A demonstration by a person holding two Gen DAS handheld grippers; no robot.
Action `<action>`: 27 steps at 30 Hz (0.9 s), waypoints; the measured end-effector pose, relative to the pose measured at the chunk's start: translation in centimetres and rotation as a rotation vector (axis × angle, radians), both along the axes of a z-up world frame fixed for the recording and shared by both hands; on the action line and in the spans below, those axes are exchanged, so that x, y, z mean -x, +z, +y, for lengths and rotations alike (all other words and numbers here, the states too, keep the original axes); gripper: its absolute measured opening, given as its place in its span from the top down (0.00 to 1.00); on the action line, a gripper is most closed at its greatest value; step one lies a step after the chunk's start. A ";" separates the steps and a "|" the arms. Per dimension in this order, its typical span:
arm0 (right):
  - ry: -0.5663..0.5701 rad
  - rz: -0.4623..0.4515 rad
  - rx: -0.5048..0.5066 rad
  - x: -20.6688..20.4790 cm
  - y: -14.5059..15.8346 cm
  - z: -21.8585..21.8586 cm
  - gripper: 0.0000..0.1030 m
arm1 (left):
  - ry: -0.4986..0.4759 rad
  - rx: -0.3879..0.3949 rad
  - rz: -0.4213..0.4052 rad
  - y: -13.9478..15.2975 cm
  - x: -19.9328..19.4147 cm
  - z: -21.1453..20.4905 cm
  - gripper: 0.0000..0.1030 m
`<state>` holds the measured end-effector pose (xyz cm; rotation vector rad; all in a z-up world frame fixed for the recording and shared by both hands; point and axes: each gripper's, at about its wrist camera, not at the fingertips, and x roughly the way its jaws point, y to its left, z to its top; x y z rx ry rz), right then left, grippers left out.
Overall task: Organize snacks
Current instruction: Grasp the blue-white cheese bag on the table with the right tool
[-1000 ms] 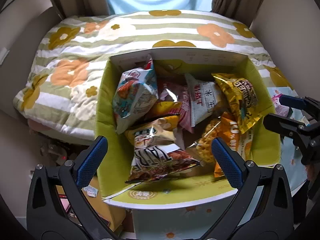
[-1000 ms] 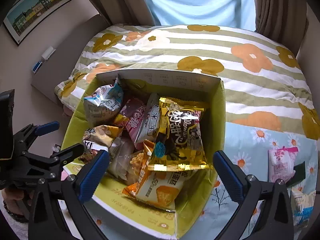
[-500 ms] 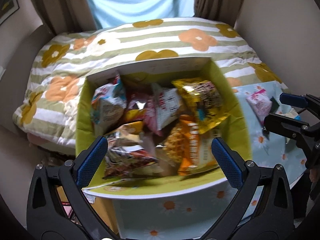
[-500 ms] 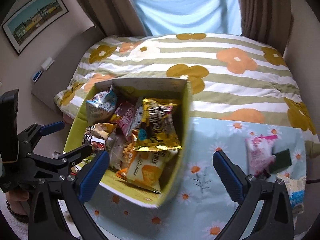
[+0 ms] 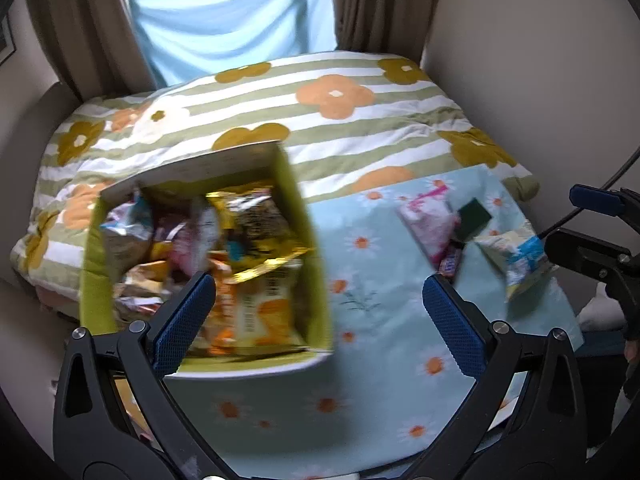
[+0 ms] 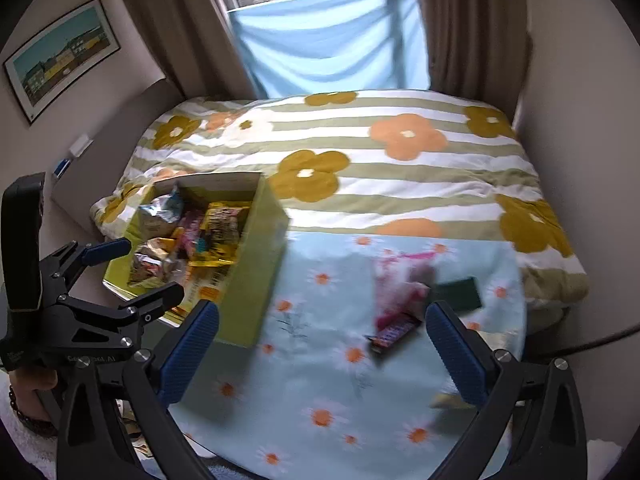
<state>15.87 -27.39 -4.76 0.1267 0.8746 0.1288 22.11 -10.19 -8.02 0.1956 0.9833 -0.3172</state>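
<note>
A yellow-green box (image 5: 316,264) full of snack bags stands on the left of the daisy-print table (image 5: 380,352); it also shows in the right wrist view (image 6: 256,264). Loose snacks lie at the table's right: a pink bag (image 5: 430,224), a dark green packet (image 5: 474,216), a blue and white bag (image 5: 520,260). In the right wrist view I see the pink bag (image 6: 400,284), the green packet (image 6: 460,294) and a purple bar (image 6: 394,334). My left gripper (image 5: 320,320) is open and empty above the box's near right corner. My right gripper (image 6: 324,356) is open and empty above the table's middle.
A bed with a striped, flower-print quilt (image 6: 360,160) lies behind the table. Curtains and a blue cloth (image 6: 332,48) hang at the window. A wall (image 5: 540,80) stands close on the right. A framed picture (image 6: 60,56) hangs on the left wall.
Both grippers have swung right and pulled back from the box; the box now sits at left and the loose snacks on the table have come into view. Both stay open.
</note>
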 end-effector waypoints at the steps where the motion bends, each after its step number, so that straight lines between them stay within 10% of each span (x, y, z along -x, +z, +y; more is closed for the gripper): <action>1: -0.010 0.000 0.001 0.5 0.0 -1.0 0.00 | -0.004 0.005 0.001 -0.1 0.3 -0.9 0.00; 27: -0.205 0.167 0.132 1.2 -14.3 -12.4 0.00 | -0.123 -0.019 0.211 -14.4 -2.5 -14.8 0.00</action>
